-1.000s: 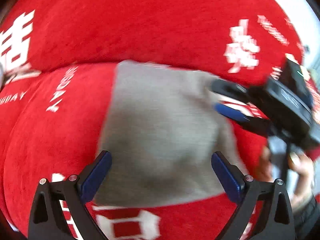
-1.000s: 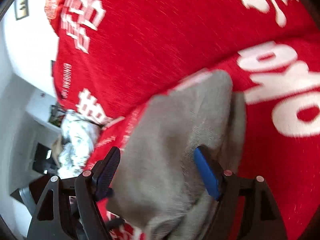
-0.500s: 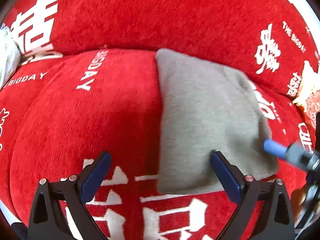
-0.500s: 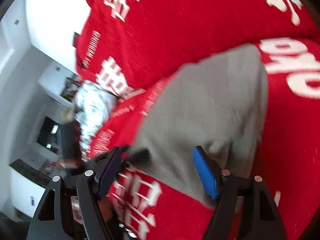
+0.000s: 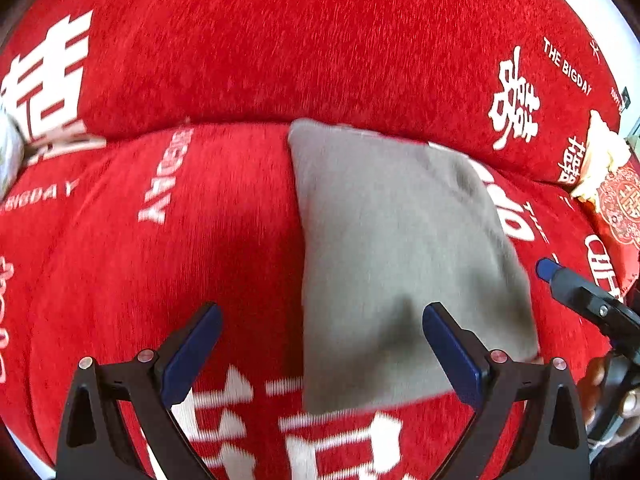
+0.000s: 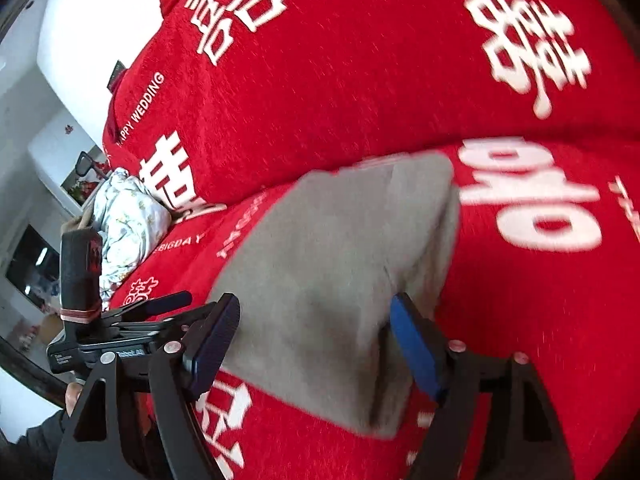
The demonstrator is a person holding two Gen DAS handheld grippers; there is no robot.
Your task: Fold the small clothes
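Red plush with white wedding lettering covers the sofa [image 5: 360, 40], seat cushion and backrest alike, and pale walls show past its far end. On the seat lies the grey garment [image 5: 400, 248], already folded into a neat, flat rectangle with its far edge tucked close to the crease where the seat meets the backrest and its near edge toward the front of the cushion. The left claw [image 5: 320, 352] hangs above the near part of the seat with its jaws spread wide and nothing between them; one jaw sits over bare red fabric, the other over the garment's near corner, and I see no pinch. The right claw [image 6: 316, 344] is spread as well, its jaws having just been opening a little, the folded cloth showing through the gap but not gripped (the fold looks slightly thicker on that side, where a second layer peeks out). Seen from the left, the right claw's blue tip stands just beside the garment's right edge. By the look of it, this piece is done or all but done: at most a squaring-up or setting aside remains. Near the sofa's far end sits a crumpled floral bundle [image 6: 128, 216], possibly the next item, though I cannot tell what it is.
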